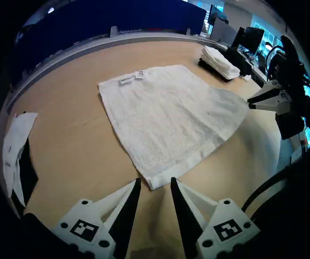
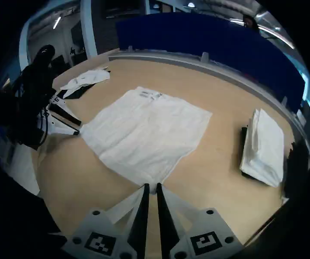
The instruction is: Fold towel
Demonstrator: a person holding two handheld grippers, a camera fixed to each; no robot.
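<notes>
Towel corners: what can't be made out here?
Right gripper view: whether the right hand-held gripper pinches the towel corner; its own tips hide the contact.
Left gripper view: towel tags, too small to read.
Right gripper view: layers in the folded stack, blurred.

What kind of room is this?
Probably an office: there is a long wooden desk, a blue divider panel standing behind it, and computer monitors at the far end.
</notes>
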